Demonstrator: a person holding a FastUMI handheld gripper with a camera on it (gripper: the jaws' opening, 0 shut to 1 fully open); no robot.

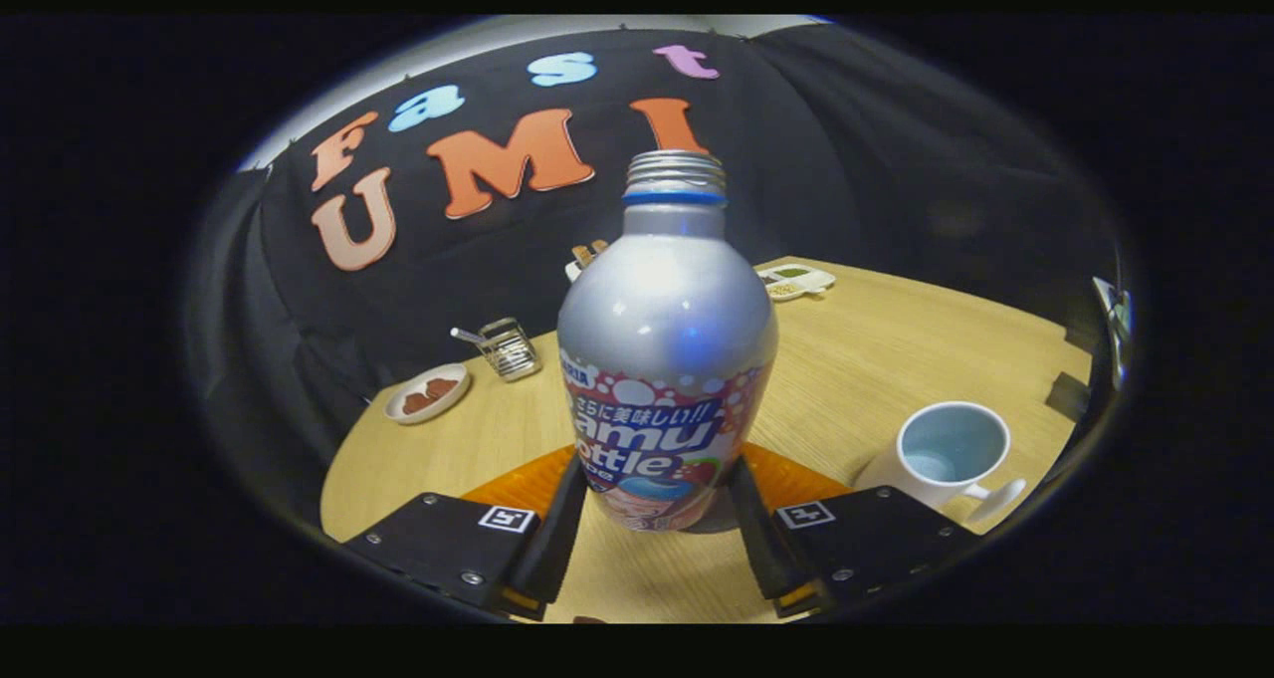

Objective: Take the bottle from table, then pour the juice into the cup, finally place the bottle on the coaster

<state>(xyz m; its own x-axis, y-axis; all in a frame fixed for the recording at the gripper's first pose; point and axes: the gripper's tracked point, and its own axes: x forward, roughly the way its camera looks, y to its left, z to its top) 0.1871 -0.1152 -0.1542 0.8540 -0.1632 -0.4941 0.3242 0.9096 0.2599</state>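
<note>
Apparently I am at the very start or the very end: my jaws [652,534] sit on either side of the bottle's [665,359] lower body, seemingly touching it, though I cannot tell whether they truly pinch it or whether its base rests on the tabletop [896,349] or on the orange coaster [518,484] showing just behind it. It stands upright between my fingers, a silvery aluminium bottle with a busy printed label, a blue neck ring and a bare threaded mouth, cap off. Off beyond my right finger the white mug [946,454] looks pale inside, contents unclear; farther back lie a small snack dish [428,392] and a wire holder [508,347].
</note>
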